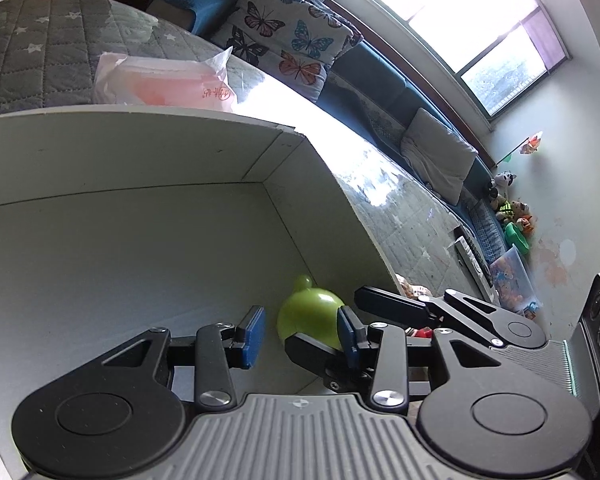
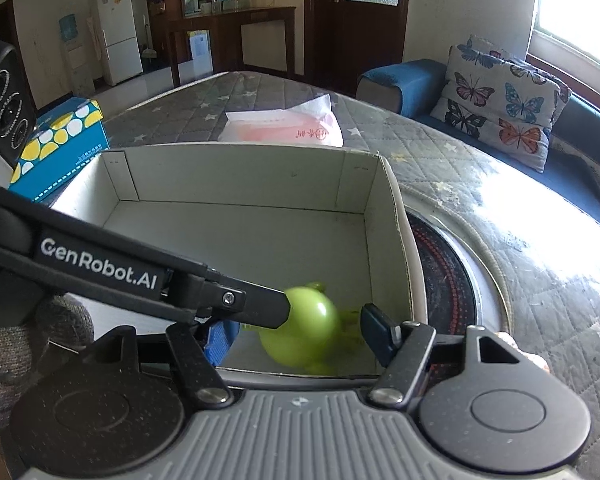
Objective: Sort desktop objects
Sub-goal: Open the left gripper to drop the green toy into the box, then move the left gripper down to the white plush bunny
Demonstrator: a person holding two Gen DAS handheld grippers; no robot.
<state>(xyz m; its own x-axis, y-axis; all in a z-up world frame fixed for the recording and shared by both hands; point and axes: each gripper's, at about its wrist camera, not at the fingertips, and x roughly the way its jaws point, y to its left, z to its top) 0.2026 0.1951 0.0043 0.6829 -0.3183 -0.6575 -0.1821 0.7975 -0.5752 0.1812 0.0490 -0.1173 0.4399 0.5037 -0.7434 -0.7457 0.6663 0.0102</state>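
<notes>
A glossy lime-green rounded plastic toy with a small knob on top (image 2: 305,328) lies on the floor of an open white cardboard box (image 2: 236,184), in its near right corner. The right gripper (image 2: 296,330) reaches down into that corner with its jaws partly apart and the toy between them; the right pad stands just clear of the toy, with a gap showing, while the left blue pad is mostly hidden behind a black finger of the other tool, so a grip cannot be confirmed there. The toy looks blurred. The left gripper (image 1: 302,336) comes in from the left, jaws apart with blue pads showing and nothing between them; the toy lies just beyond its fingertips. The box stands on a grey quilted star-pattern table cover (image 2: 480,184). Beyond the box's far wall lies a pink-and-white plastic bag (image 2: 284,128); to the far left is a blue carton with yellow and white spots (image 2: 60,140).
</notes>
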